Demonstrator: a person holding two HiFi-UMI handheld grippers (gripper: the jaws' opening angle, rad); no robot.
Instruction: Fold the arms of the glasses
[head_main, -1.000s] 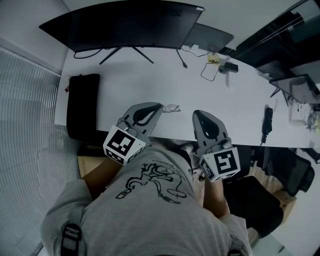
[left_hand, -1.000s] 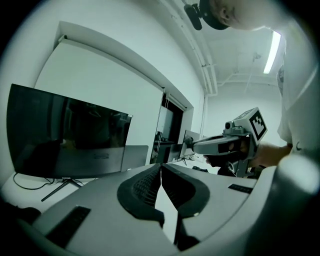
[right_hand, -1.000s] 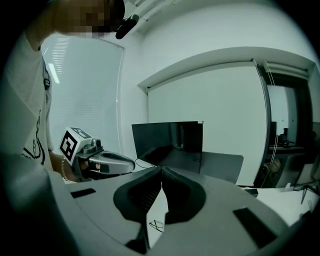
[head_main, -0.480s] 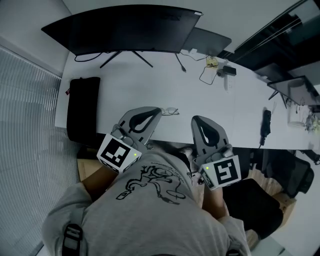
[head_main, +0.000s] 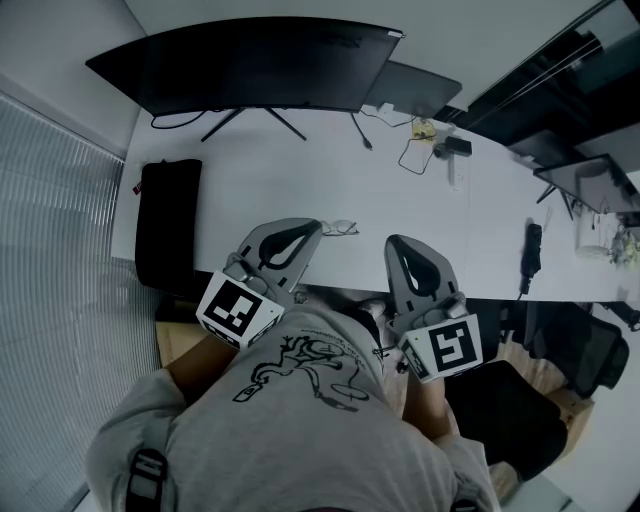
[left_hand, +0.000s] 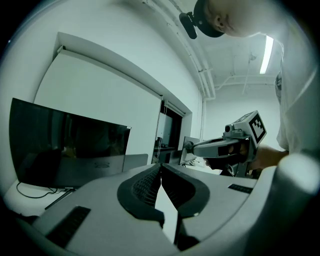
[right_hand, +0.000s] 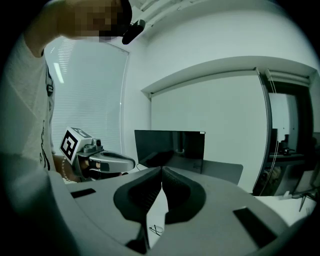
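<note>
Left gripper (head_main: 316, 228) and right gripper (head_main: 396, 246) had shifted only slightly since a second before, hovering at the white desk's (head_main: 300, 170) near edge. We held both with jaws pressed together, gripping nothing. The glasses (head_main: 341, 228) lay on the white desk just beside the left gripper's tip.

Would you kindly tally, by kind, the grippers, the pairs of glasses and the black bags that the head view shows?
Grippers: 2 (left gripper, right gripper)
Glasses: 1
Black bag: 1
Total: 4
</note>
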